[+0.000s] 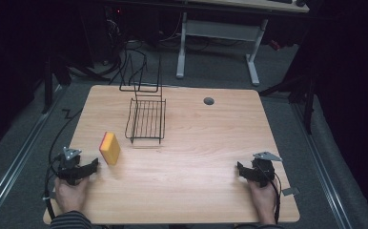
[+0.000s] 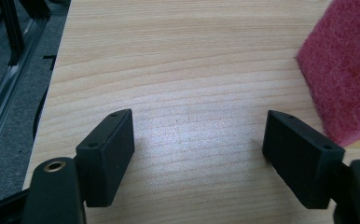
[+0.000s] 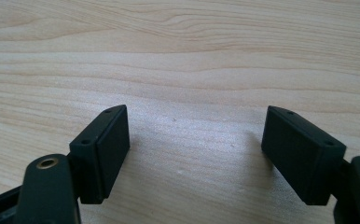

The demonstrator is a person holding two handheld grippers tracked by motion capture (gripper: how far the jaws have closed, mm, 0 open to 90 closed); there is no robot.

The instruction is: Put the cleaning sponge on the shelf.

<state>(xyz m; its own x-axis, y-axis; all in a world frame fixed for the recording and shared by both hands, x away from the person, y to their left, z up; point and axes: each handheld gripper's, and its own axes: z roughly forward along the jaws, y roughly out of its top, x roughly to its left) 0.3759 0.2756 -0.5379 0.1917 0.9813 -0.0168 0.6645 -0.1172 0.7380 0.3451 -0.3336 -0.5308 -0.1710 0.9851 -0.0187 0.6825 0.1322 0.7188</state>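
A sponge (image 1: 110, 148), yellow with a thin red-pink scouring face, stands on edge at the left of the wooden table (image 1: 196, 143) in the high view, just below and left of the black wire rack (image 1: 146, 120). The left gripper (image 1: 95, 166) sits near it at lower left, jaws spread wide on nothing; in the left gripper view the coarse pink pad fills the upper right corner. The right gripper (image 1: 239, 170), lower right, is likewise released and empty.

Sponge (image 1: 110, 148): yellow body, pink-red scouring face. Rack (image 1: 146, 120): black wire, parallel bars. Counter (image 1: 196, 157): pale wood, wavy grain. Left claw (image 1: 95, 165) and right claw (image 1: 240, 169): matte black, brass-coloured pivots. Floor (image 1: 20, 143) at 9 o'clock: grey.
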